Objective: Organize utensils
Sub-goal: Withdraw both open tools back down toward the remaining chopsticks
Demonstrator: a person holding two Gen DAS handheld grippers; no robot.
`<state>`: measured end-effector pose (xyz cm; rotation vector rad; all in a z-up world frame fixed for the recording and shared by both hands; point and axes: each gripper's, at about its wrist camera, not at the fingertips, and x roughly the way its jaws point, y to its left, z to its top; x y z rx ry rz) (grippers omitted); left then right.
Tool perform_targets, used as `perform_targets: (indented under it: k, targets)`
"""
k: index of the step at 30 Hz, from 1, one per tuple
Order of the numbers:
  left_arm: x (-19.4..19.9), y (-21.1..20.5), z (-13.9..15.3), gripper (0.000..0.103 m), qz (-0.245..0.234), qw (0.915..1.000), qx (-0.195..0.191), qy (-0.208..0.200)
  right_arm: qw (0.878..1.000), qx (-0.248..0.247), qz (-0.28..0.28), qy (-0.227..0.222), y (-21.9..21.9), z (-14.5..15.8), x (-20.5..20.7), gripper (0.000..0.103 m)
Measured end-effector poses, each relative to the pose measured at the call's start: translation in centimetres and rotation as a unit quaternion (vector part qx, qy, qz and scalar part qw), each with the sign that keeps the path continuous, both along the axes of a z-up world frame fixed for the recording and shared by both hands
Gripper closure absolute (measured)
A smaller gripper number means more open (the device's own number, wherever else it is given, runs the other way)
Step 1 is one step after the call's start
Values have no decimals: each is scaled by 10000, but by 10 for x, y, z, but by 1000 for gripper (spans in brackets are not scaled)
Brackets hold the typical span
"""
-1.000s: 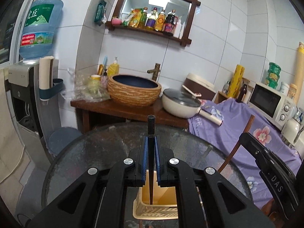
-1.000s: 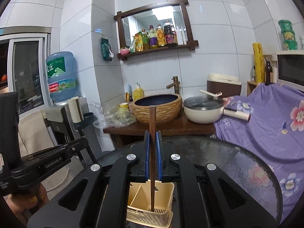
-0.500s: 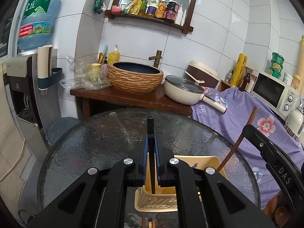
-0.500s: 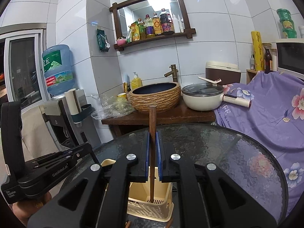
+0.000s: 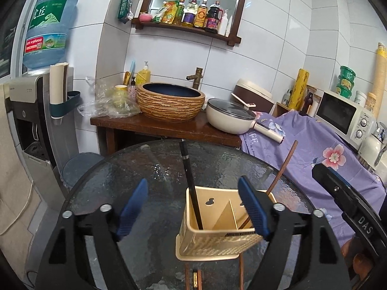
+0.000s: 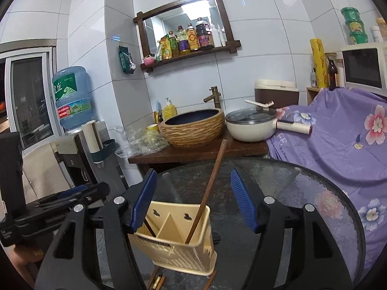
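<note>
Beige plastic caddy (image 5: 217, 220), light and tippable, holds a stiff, slim black chopstick (image 5: 189, 183) at 10 o'clock and brown chopstick (image 6: 209, 188), best pinched mid-shaft; both grippers, left (image 5: 193, 207) and right (image 6: 193, 205), spread empty.

I had bare glass table (image 5: 125, 176) to the left of the caddy (image 5: 217, 232) and across the far half, room enough to pass either gripper. Over the caddy the way was barred by the black chopstick (image 5: 189, 181) leaning far-left and the brown chopstick (image 5: 281, 169) leaning far-right. More sticks (image 5: 193, 276) lay on the glass just near of the caddy. The right gripper (image 6: 191, 200) crowded the table's right edge.
</note>
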<state>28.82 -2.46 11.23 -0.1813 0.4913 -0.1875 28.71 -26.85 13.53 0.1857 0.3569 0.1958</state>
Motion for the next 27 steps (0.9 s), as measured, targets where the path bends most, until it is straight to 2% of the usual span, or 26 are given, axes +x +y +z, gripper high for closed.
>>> perform_targets:
  k: [3,6,9,17,22,27]
  targets:
    - [-13,5,-6,13,53,9999,91,-28,9997,19,-14,240,-8,-11,-10,34]
    - [-25,10,-18,7,109,9999,111,24,9989,-4,-25,461,-14,-28,-22,34]
    - [-36,17,-33,7,136,9998,108,126,9971,-27,-15,763,-19,-47,-31,33]
    - [-52,19,-76,6,173,9970,470,599,9884,-88,-177,1505,-32,-95,-49,33]
    - [-56,26,-100,6,190,9948,379,929,9806,-154,-197,1944,-34,-126,-60,33]
    - [-61,30,-120,6,191,9918,510,1153,9744,-236,-242,2223,-35,-149,-69,33]
